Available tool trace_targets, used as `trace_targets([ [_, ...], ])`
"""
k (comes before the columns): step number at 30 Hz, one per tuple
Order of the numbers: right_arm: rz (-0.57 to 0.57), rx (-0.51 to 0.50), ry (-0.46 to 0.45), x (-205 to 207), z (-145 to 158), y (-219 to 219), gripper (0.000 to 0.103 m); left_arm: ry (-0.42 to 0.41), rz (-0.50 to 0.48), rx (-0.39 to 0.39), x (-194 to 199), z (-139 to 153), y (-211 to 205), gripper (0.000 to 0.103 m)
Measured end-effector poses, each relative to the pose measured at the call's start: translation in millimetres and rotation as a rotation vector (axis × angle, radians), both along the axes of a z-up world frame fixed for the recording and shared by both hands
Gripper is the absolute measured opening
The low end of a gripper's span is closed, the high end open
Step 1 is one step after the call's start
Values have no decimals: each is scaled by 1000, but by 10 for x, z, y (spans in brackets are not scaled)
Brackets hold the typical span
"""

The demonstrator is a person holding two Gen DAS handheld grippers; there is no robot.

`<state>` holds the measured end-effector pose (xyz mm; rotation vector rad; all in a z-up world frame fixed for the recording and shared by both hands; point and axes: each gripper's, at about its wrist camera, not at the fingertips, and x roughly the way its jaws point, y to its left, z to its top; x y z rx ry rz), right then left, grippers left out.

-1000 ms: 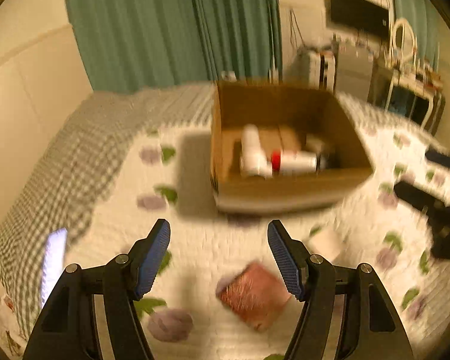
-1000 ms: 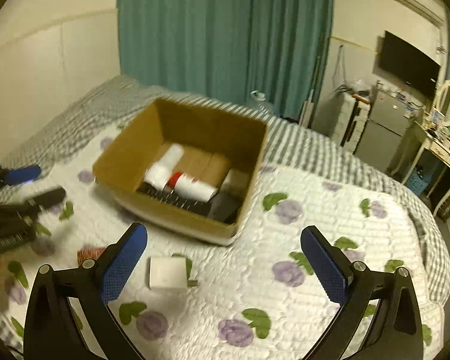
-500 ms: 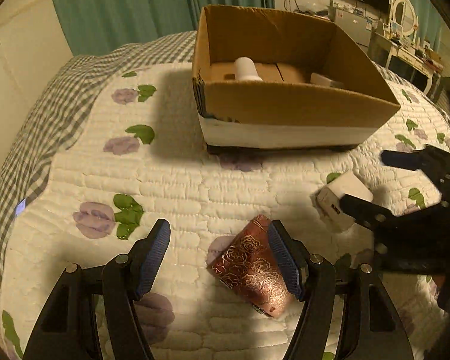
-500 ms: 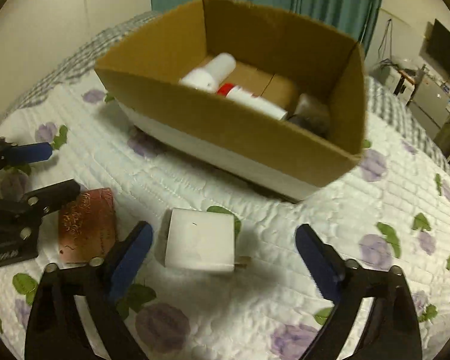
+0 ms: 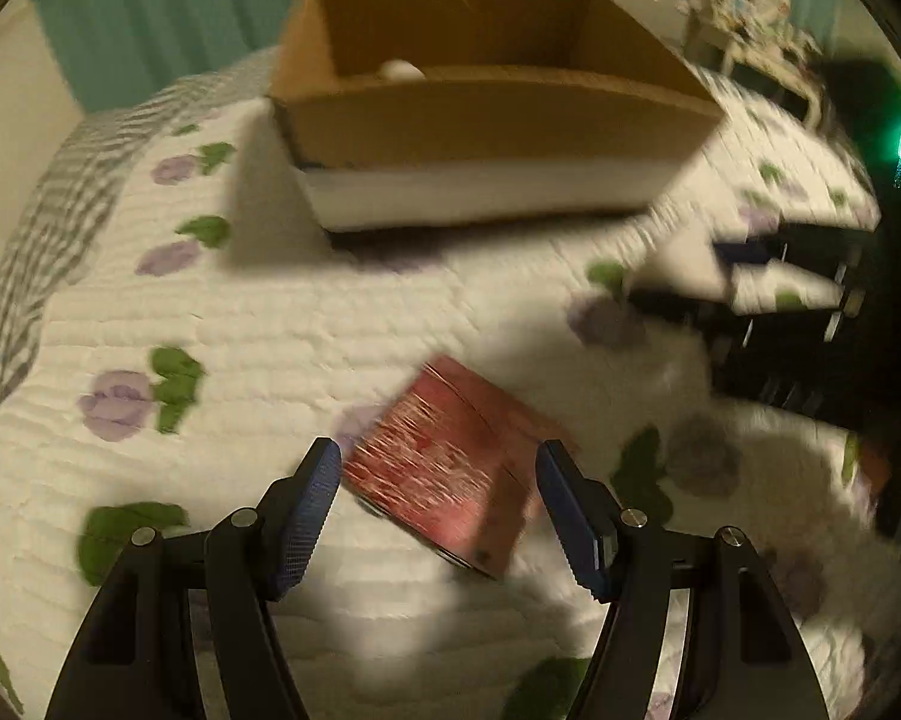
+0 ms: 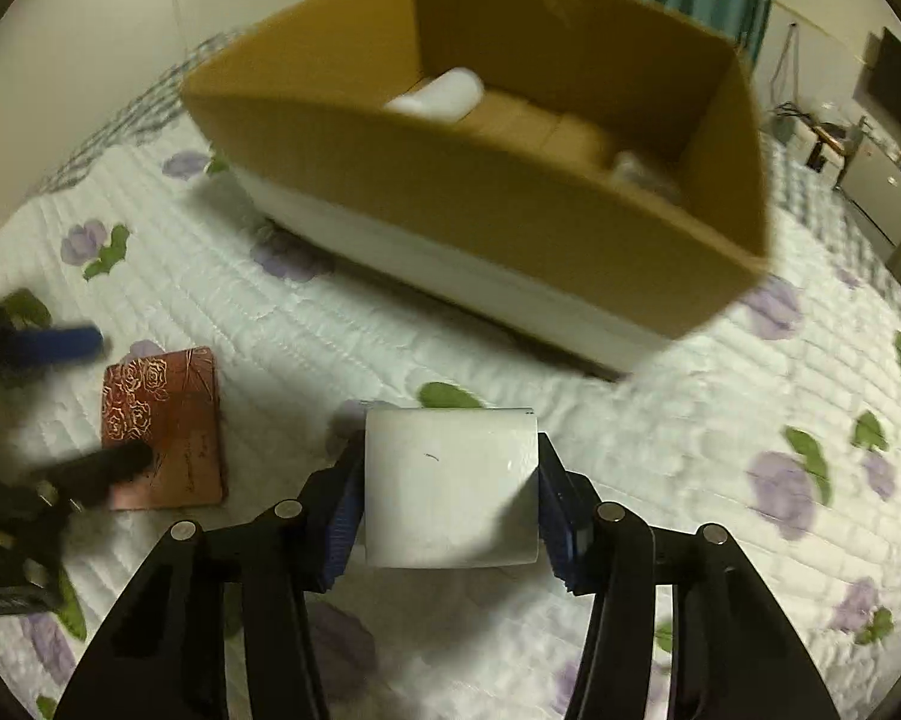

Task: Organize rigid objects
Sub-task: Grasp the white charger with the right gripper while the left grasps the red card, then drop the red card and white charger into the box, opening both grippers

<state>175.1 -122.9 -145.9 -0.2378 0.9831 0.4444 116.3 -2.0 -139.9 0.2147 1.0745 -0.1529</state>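
Two grippers low over bed quilt. Right gripper (image 6: pixel 450 501) fingers just closed: pads now clamp white block (image 6: pixel 450 486), near side of cardboard box (image 6: pixel 510 228). Left gripper (image 5: pixel 432 504) open, straddling red case (image 5: pixel 450 462), no contact. Next, est.: lift block, drop in box.

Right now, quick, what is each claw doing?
Left gripper: open, either side of the red box, not squeezing it.
Right gripper: jaws just closed onto the white block.
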Motion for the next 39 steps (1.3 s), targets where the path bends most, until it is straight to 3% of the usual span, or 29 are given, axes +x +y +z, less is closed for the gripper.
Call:
trace_targets([
  [10, -60, 14, 9, 31, 63, -221, 51, 41, -75, 158, 68, -265, -276, 80],
  [18, -64, 26, -4, 24, 156, -222, 51, 29, -42, 82, 161, -208, -174, 78],
  [19, -64, 31, -9, 21, 180, -223, 51, 24, -45, 68, 145, -178, -170, 75],
  [21, -63, 35, -16, 14, 210, -222, 51, 3, -56, 31, 101, -85, -126, 54],
  [24, -61, 44, -27, -4, 258, -216, 51, -30, -56, -5, 60, 64, -107, 37],
  [30, -63, 57, -42, -14, 335, -217, 51, -133, 34, 26, 85, 345, 54, 14],
  [34, -60, 57, -41, -11, 339, -204, 50, -141, 99, 36, 193, 350, 254, 11],
  [39, -59, 52, -33, 0, 317, -186, 50, -153, 102, 5, 213, 415, 215, 10],
])
